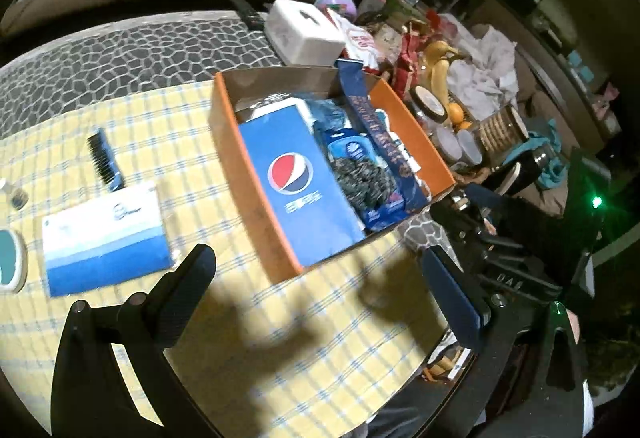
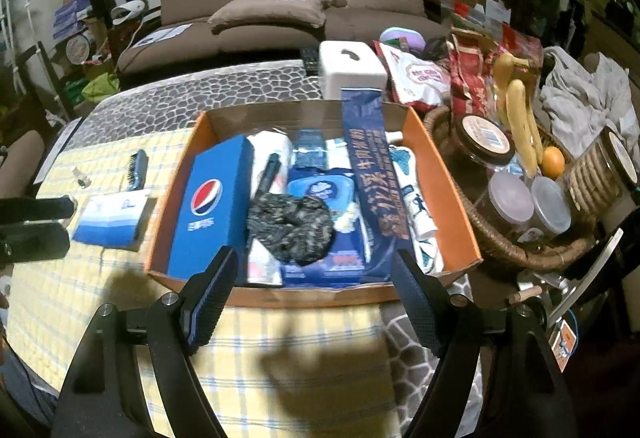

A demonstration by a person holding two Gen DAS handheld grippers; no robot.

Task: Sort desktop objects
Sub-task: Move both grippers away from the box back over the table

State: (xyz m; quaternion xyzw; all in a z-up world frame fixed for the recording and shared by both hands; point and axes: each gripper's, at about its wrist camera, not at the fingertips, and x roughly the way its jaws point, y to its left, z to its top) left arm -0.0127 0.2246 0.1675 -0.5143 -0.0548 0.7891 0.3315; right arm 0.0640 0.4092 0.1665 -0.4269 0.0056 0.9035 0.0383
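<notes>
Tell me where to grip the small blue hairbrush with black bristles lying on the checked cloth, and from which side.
Grip the blue hairbrush across its narrow body, near the middle, coming from above with the left gripper, which is open and nearer. It lies flat on the yellow checked cloth, bristles sideways, long and slim, so the fingers should close across its width. The blue-and-white packet lies close to its near end, so stay clear of that end.

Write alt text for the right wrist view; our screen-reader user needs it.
The open right gripper, holding nothing, hovers before an orange box packed with a Pepsi carton, a scrunchie and blue packets. A comb lies left.
</notes>
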